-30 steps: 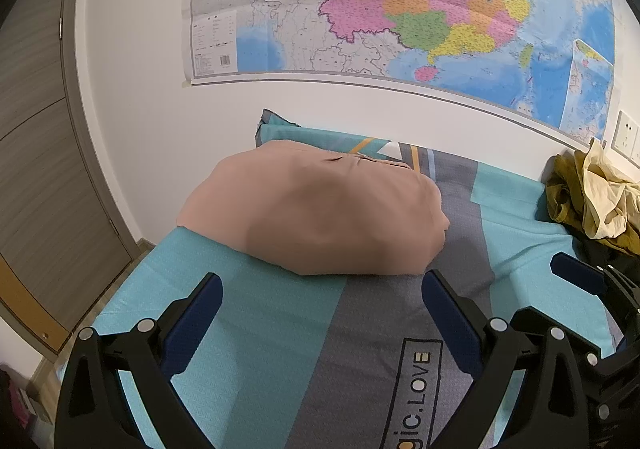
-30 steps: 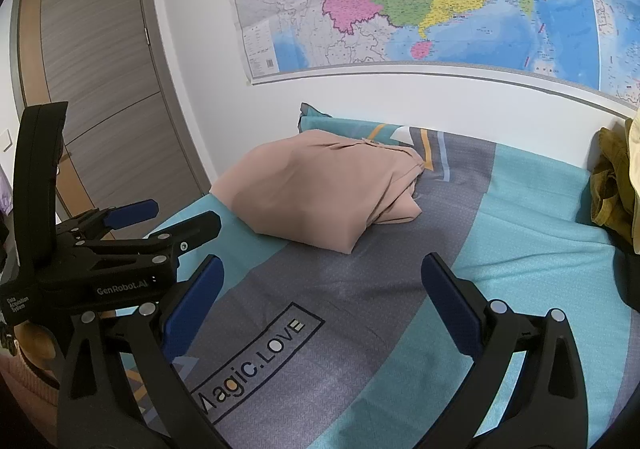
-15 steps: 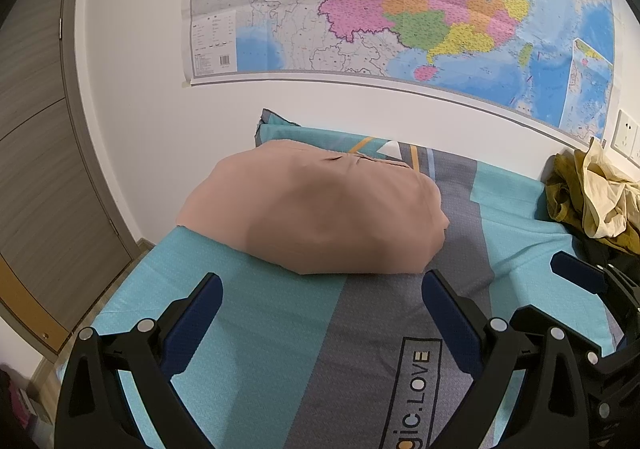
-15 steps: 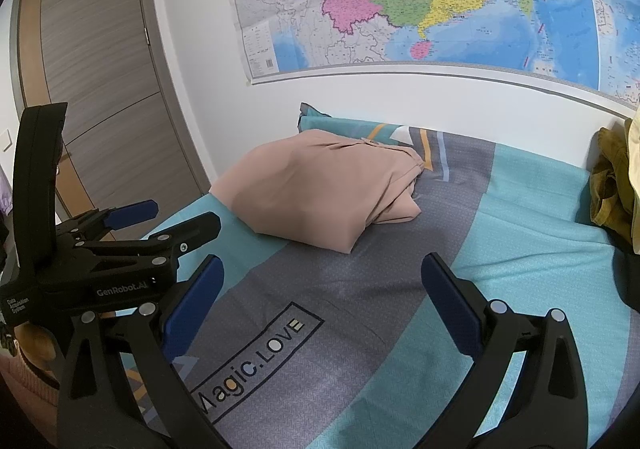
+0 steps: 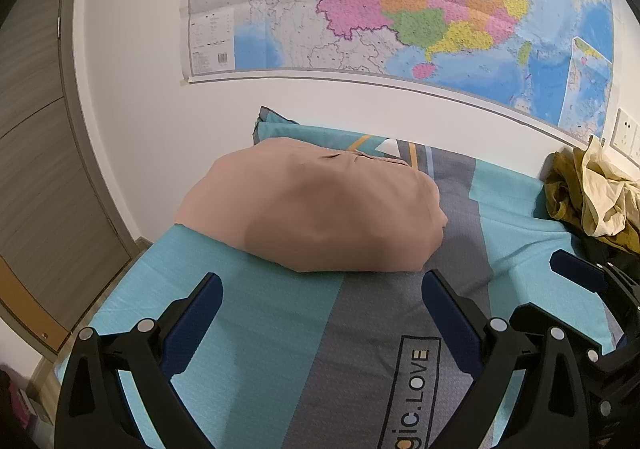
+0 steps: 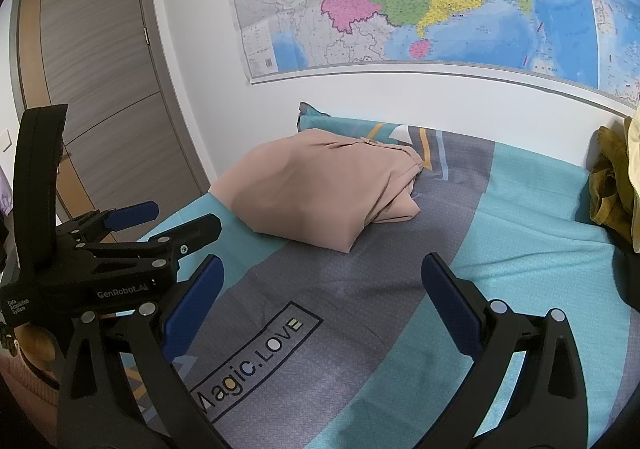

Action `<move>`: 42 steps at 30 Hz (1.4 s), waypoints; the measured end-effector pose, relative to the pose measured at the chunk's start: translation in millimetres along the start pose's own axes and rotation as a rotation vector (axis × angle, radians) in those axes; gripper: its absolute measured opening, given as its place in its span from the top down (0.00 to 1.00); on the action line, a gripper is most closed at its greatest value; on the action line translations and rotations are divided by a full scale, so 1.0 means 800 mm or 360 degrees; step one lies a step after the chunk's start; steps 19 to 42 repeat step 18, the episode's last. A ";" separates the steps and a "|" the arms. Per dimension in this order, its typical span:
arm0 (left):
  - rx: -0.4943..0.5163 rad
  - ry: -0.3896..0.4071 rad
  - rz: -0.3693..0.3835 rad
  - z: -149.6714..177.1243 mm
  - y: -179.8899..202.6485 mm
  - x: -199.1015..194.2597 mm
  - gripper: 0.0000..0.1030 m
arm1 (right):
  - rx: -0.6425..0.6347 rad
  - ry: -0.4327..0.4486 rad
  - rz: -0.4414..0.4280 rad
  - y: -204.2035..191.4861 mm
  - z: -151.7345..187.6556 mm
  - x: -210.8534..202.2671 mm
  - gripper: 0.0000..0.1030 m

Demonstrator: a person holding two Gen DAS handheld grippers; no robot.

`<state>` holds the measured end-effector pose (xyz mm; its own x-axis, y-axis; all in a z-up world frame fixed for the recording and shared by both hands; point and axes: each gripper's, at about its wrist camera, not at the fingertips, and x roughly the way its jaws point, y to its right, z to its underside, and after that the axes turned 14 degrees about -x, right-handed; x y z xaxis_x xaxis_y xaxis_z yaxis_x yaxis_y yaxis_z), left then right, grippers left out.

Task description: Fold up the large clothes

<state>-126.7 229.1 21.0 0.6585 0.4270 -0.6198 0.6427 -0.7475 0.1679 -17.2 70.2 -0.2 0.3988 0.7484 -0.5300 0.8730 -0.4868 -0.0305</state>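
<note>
Clothes folded into a pink-tan bundle lie ahead of me on the bedspread near the wall, long axis running left-right, nearer my left gripper, while both it and my right gripper gape wide, holding nothing.

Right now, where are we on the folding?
Done, by the look of it: the pink garment lies folded in a compact bundle on the bed. In hand: nothing; the left gripper and right gripper are both open and empty. Left: the crumpled olive and cream clothes piled at the bed's right edge look unfolded.
</note>
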 end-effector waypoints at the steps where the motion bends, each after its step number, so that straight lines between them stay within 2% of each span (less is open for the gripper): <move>1: 0.0001 0.0001 -0.0001 0.000 0.000 0.000 0.07 | 0.0000 -0.0002 0.0000 0.000 0.000 0.000 0.05; 9: 0.0000 0.0004 0.0035 0.002 0.005 0.002 0.07 | 0.0012 0.0004 0.0013 0.005 0.001 -0.005 0.05; 13: 0.0015 -0.0039 0.0049 0.005 0.018 0.008 0.07 | 0.0042 0.0006 0.0044 0.016 0.007 -0.015 0.05; 16: 0.0045 -0.0064 0.0102 0.011 0.036 0.012 0.07 | 0.0065 0.0013 0.0099 0.029 0.015 -0.032 0.05; 18: 0.0065 -0.0129 0.0189 0.015 0.053 0.017 0.07 | 0.0100 0.0011 0.0189 0.044 0.024 -0.050 0.05; 42: 0.0065 -0.0129 0.0189 0.015 0.053 0.017 0.07 | 0.0100 0.0011 0.0189 0.044 0.024 -0.050 0.05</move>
